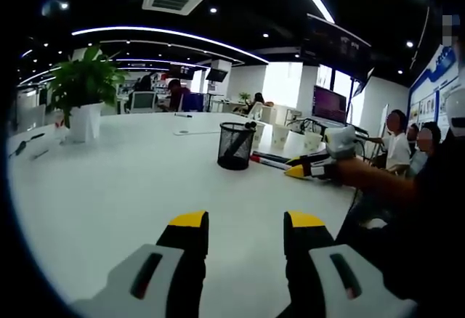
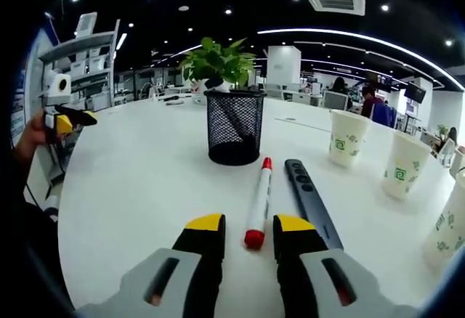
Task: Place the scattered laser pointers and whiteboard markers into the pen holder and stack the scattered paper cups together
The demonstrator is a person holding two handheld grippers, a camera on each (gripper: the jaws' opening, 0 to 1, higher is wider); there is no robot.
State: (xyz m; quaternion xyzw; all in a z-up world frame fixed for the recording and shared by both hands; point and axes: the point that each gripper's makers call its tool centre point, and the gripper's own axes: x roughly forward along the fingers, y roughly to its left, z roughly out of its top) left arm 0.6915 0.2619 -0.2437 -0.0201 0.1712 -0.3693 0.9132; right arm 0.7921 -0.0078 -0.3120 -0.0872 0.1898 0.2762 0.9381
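Our right tongs (image 2: 248, 232) stand open around the red marker's (image 2: 258, 203) near end on the tabletop (image 2: 138, 180), laser pointer (image 2: 311, 200) beside, mesh holder (image 2: 234, 126) beyond. Left tongs (image 1: 245, 229) open, empty.

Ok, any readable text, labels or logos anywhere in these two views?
None can be read.
Paper cups: green printed marks, too blurred to read.
Blue wall board: print too small to read.
Red whiteboard marker and black laser pointer: no legible label.
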